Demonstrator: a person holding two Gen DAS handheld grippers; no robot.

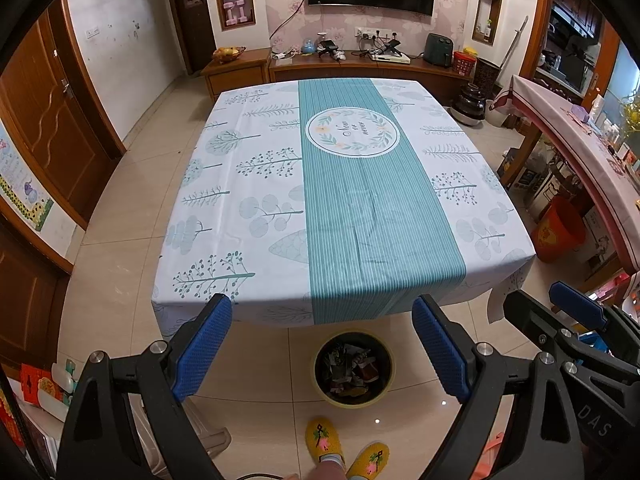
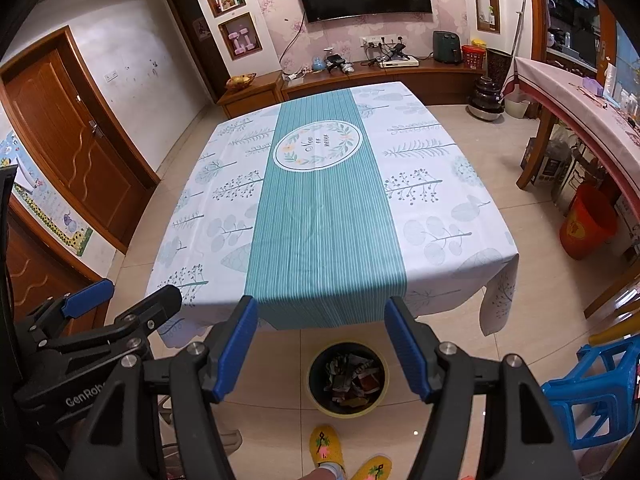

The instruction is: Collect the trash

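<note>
Living room, worktop (image 1: 248, 184) bare; bin (image 1: 353, 368) below near edge, full. Both claws (image 1: 322, 344) (image 2: 320, 340) released, empty. Risk: overfilled bin spilling if more dropped.

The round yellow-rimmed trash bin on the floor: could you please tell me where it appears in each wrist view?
Left wrist view: the round yellow-rimmed trash bin sits low centre, below the table edge, between the open gripper's blue pads.
Right wrist view: the bin sits low centre again, slightly left.
Shared landmark: the yellow embroidered slippers just below it.
</note>
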